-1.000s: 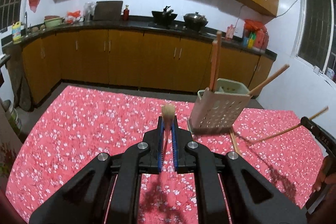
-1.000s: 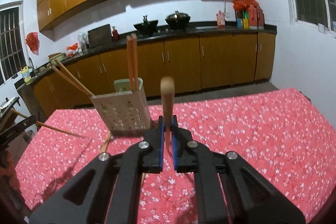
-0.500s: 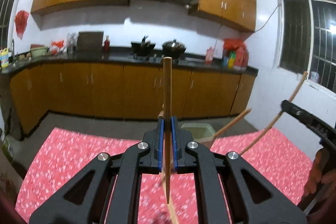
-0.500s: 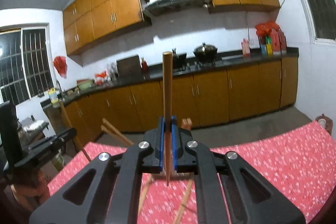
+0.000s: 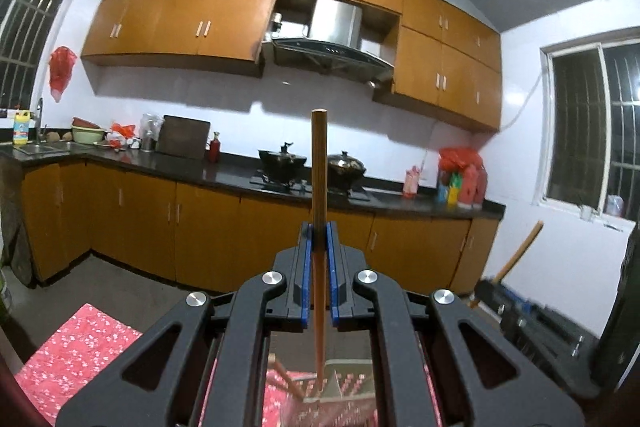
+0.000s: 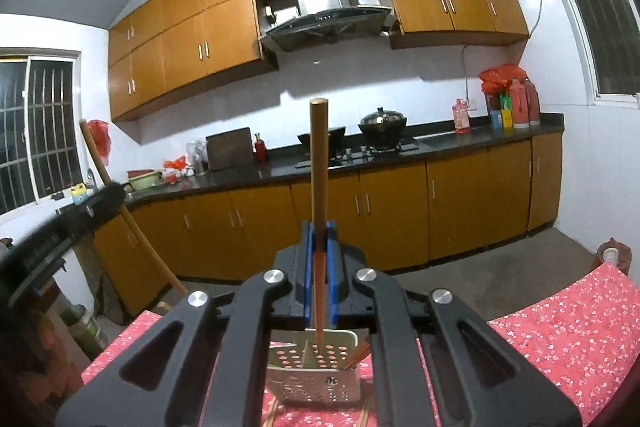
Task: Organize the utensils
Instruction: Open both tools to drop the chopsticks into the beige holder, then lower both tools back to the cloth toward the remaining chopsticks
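My left gripper (image 5: 318,243) is shut on a wooden chopstick (image 5: 319,167) that stands upright, its lower tip hanging over the perforated utensil holder (image 5: 344,393) seen below between the arms. My right gripper (image 6: 318,241) is shut on a second upright wooden chopstick (image 6: 319,163), whose tip reaches down above the same white perforated holder (image 6: 316,375), where other chopsticks (image 6: 358,357) lean. The right gripper with its chopstick (image 5: 520,253) shows at the right edge of the left wrist view. The left gripper and its chopstick (image 6: 116,195) show at the left of the right wrist view.
The table carries a red flowered cloth (image 6: 568,331), also visible (image 5: 76,347) low left. Loose chopsticks (image 6: 272,413) lie on it beside the holder. Behind runs a dark kitchen counter (image 5: 224,171) with pots, bottles and wooden cabinets; floor lies between.
Both grippers rose and tilted up toward level, each lifting its chopstick from near the table to above the holder. The cloth and holder dropped to the bottom of both views.
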Tool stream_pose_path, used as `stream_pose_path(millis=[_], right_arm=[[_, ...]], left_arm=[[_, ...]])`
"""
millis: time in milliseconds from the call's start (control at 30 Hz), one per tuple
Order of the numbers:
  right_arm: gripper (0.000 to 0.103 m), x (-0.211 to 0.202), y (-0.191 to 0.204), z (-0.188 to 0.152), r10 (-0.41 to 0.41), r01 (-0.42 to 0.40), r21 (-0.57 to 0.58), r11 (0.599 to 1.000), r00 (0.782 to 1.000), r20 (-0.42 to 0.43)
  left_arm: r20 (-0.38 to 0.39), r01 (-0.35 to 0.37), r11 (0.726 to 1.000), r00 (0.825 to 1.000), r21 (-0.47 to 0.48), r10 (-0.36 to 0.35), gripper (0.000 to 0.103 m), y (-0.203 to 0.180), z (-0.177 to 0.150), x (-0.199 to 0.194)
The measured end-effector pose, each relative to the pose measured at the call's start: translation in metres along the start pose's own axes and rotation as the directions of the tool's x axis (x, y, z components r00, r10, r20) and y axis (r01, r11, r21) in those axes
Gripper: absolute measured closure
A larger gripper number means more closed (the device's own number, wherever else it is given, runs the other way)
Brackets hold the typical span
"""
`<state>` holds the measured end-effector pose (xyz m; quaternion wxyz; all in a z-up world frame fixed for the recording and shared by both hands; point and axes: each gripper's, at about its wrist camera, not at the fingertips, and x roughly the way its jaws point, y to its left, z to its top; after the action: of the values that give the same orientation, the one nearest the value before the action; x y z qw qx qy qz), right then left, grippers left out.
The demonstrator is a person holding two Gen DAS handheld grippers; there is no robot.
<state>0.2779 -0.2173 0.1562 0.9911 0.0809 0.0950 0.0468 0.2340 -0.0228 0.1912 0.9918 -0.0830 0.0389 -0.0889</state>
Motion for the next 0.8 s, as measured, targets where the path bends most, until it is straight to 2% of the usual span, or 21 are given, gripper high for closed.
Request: stream_pose_path(millis=[100, 367, 467, 500, 567, 633, 800], right_arm=[[0.095, 0.014, -0.003, -0.007, 0.001, -0.001, 0.008, 1.000, 1.000, -0.028], [0.095, 0.031, -0.009, -0.020, 0.023, -0.021, 0.021, 1.000, 0.995, -0.095], [0.092, 0.033, -0.009, -0.024, 0.032, -0.029, 0.030, 0.999, 0.993, -0.111], [0.087, 0.032, -0.009, -0.024, 0.034, -0.031, 0.033, 0.999, 0.993, -0.110], [0.081, 0.028, -0.009, -0.023, 0.034, -0.030, 0.035, 0.999, 0.994, -0.103], [0.080, 0.023, -0.008, -0.022, 0.035, -0.032, 0.033, 0.999, 0.995, -0.096], [0.080, 0.000, -0.004, -0.015, 0.048, -0.046, 0.030, 0.998, 0.997, -0.059]], left_arm=[[0.006, -0.011, 1.000, 1.000, 0.004, 0.011, 0.096, -0.004, -0.007, 0.013], [-0.101, -0.002, 1.000, 0.995, 0.016, 0.004, 0.095, -0.005, -0.042, 0.038], [-0.134, -0.006, 1.000, 0.991, 0.012, 0.007, 0.095, -0.002, -0.047, 0.042], [-0.138, -0.005, 1.000, 0.990, 0.014, 0.007, 0.095, -0.002, -0.047, 0.041], [-0.136, -0.008, 1.000, 0.991, 0.016, 0.010, 0.089, -0.003, -0.046, 0.041], [-0.122, -0.017, 1.000, 0.992, 0.018, 0.019, 0.072, -0.004, -0.041, 0.037], [-0.100, -0.015, 1.000, 0.995, 0.014, 0.016, 0.072, -0.003, -0.034, 0.022]])
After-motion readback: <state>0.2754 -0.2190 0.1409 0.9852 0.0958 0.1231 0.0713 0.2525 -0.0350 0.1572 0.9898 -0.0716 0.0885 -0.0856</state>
